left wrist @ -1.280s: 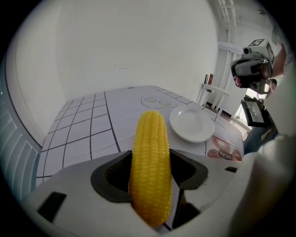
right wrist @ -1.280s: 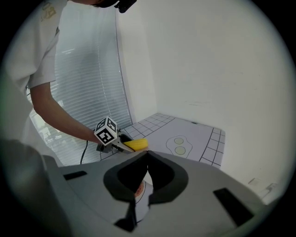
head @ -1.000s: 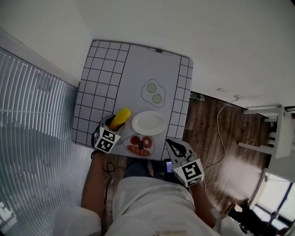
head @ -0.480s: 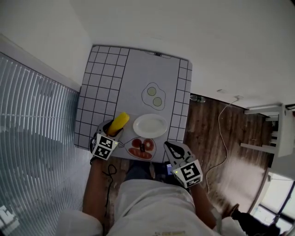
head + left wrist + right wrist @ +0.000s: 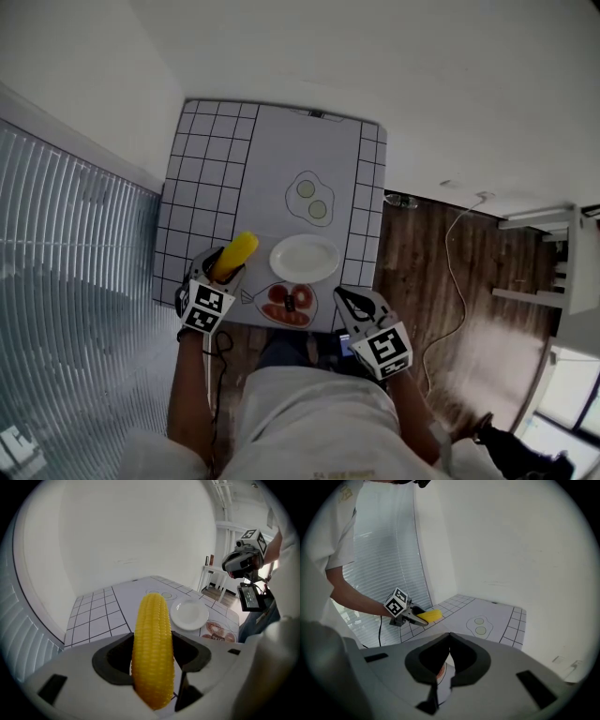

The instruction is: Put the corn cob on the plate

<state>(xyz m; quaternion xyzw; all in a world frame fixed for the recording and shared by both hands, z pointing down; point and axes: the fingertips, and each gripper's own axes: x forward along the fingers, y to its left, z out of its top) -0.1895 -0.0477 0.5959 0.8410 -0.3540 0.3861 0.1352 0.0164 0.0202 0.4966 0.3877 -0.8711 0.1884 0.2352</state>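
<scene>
Left gripper view shows us clamping the corn (image 5: 152, 639) in our left gripper (image 5: 223, 266), its long axis pointing ahead along the jaws. The empty plate (image 5: 305, 257) lies just right. Our right gripper (image 5: 352, 302) hangs closed, empty.

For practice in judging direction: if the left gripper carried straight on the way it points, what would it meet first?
Probably the bare table, left of the plate, with the held corn cob touching first; depth is unclear.
</scene>
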